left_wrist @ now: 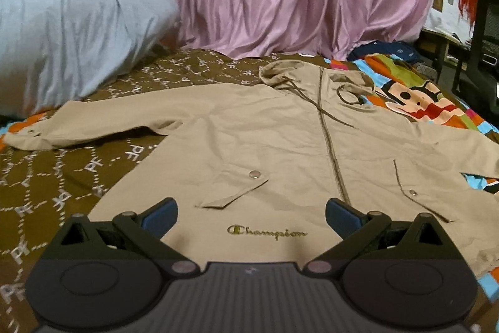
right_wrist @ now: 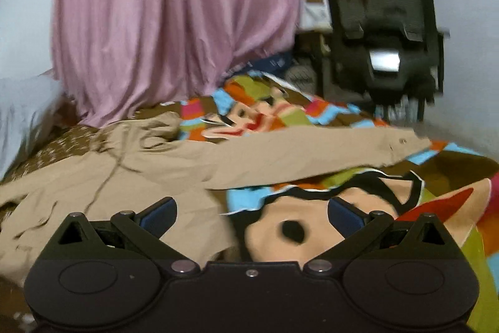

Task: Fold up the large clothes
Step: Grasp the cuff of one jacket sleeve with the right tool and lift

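Grippers are both hanging wide open and empty as I am viewing the beige zip-front hooded jacket [left_wrist: 280, 139] lying flat on the patterned bedspread [left_wrist: 62, 186], hem under my left gripper [left_wrist: 251, 216], right sleeve [right_wrist: 312, 152] stretching crosswise beyond my right gripper [right_wrist: 252, 216].

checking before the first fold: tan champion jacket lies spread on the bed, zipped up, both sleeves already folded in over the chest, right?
Not quite. The jacket lies spread on the bed and zipped, but both sleeves stretch outward: the left wrist view shows one sleeve out sideways, the right wrist view the other.
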Demonstrator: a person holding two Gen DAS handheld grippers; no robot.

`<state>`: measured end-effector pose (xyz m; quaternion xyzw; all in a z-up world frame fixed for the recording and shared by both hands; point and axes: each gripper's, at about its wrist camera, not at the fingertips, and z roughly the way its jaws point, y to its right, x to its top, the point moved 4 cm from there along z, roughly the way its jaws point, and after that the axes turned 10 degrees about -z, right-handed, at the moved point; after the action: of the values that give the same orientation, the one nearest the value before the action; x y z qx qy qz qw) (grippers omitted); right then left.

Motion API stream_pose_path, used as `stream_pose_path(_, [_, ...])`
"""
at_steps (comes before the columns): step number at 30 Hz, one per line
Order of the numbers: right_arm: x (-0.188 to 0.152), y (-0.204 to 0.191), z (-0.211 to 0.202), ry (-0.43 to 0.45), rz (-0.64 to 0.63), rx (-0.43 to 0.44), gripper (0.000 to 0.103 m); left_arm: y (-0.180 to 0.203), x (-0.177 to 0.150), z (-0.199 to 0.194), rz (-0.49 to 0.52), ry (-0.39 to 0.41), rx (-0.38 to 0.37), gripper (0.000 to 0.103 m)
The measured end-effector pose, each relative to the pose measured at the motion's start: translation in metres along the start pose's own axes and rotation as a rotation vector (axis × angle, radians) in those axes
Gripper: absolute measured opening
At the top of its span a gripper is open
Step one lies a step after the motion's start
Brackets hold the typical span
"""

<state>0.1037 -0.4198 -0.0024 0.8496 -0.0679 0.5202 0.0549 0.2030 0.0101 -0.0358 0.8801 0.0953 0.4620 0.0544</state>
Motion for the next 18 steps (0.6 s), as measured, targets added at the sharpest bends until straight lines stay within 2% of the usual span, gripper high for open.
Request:
stream_pose_path(2, [0.006,0.035,0.031,-0.045,0.078,0.023,0.103,-0.004,0.000,0.014,0.001,-0.011,0.002,0.102])
stream_pose_path(5, [0.016,0.085,0.078,-0.111,0.203,-0.007,0.103,-0.014,-0.001,0.029,-0.021,-0.010,-0.001,0.102])
stream_pose_path(6, [0.019,0.100,0.091,-0.137,0.239,-0.059,0.103,-0.018,-0.004,0.033,-0.033,-0.012,0.001,0.102])
stream_pose_path(8, [0.022,0.130,0.117,-0.207,0.310,-0.258,0.102,-0.027,-0.011,0.038,-0.051,-0.021,0.001,0.102])
stream_pose_path(9, [0.024,0.143,0.129,-0.230,0.337,-0.328,0.102,-0.030,-0.012,0.041,-0.062,-0.033,0.002,0.102])
stream_pose_path(13, [0.032,0.181,0.164,-0.193,0.429,-0.415,0.098,-0.040,-0.018,0.049,-0.106,-0.084,-0.007,0.102])
stream_pose_path(18, [0.039,0.194,0.181,-0.138,0.466,-0.477,0.095,-0.040,-0.021,0.053,-0.097,-0.097,-0.013,0.102])
